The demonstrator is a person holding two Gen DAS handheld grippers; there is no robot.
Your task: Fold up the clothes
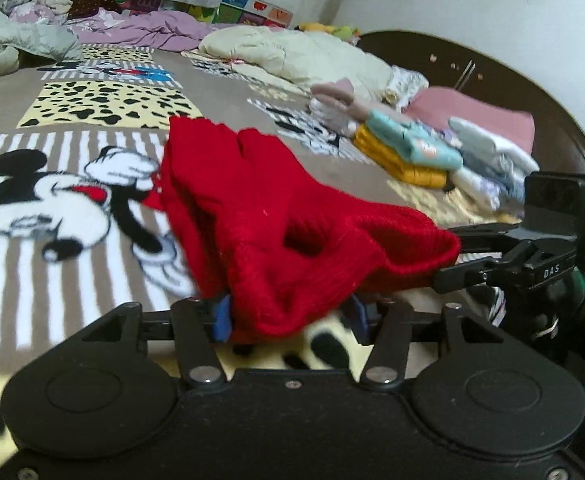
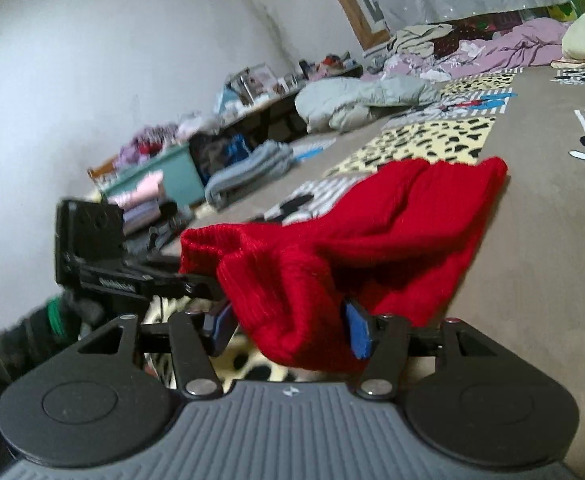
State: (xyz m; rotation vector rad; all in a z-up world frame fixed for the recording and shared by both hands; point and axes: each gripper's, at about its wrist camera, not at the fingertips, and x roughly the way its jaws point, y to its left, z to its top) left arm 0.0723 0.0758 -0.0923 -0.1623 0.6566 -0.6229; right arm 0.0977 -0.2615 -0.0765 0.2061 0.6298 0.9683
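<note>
Red knit garment (image 1: 276, 216), ribbed, bunched and folded over on itself, lies on the bed over the cartoon-print blanket (image 1: 72, 200), its near end raised off the surface between the two tools. Left gripper (image 1: 290, 316): blue pads stand apart with a fold of the red knit lying between them; left pad touches the cloth, right pad shows a small gap, so the jaws look spread and not pinching. Right gripper (image 2: 288, 332): same arrangement, blue pads apart, knit draped between them and hanging over the near side; no firm squeeze visible. Each tool appears in the other's view, at the garment's ribbed hem. Stack of folded clothes (image 1: 432, 152) sits well apart near the dark headboard (image 1: 492, 64). Frames slightly blurred.
</note>
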